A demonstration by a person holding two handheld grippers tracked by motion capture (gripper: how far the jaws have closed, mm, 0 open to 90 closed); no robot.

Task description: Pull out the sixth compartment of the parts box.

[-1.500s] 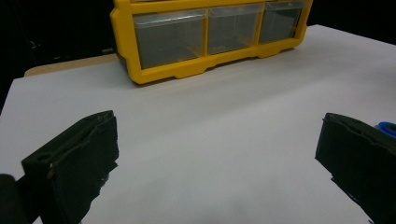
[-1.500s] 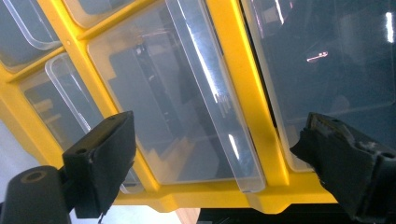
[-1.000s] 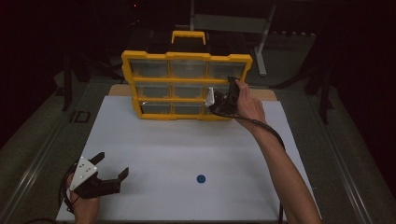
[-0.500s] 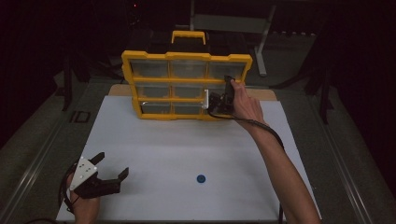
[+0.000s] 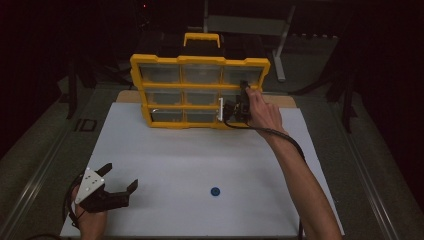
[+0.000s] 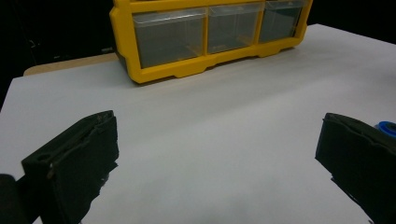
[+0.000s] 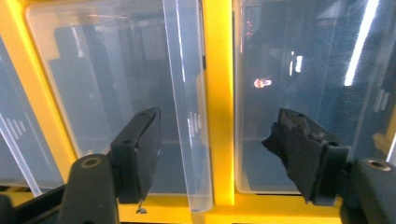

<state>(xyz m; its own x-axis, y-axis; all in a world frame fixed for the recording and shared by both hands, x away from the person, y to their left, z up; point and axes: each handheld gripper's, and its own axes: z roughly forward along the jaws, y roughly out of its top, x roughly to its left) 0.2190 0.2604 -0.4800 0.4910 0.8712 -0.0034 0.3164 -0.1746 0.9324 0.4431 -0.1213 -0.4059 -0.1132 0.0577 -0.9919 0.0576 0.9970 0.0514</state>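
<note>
The right gripper (image 7: pixel 215 154), jaws just closing, bracketed a clear drawer's (image 7: pixel 116 93) pull tab without pinching; that drawer sat in the yellow organizer (image 5: pixel 200 90), unopened. The left gripper (image 5: pixel 117 180) gaped empty, well short of the organizer.

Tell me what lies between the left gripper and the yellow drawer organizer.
In the high view, only bare white tabletop separates the left gripper from the yellow drawer organizer; the blue cap sits off to the side.

Dark room, white table (image 5: pixel 200 160), grey metal stand (image 5: pixel 245 25) behind, dim floor
</note>
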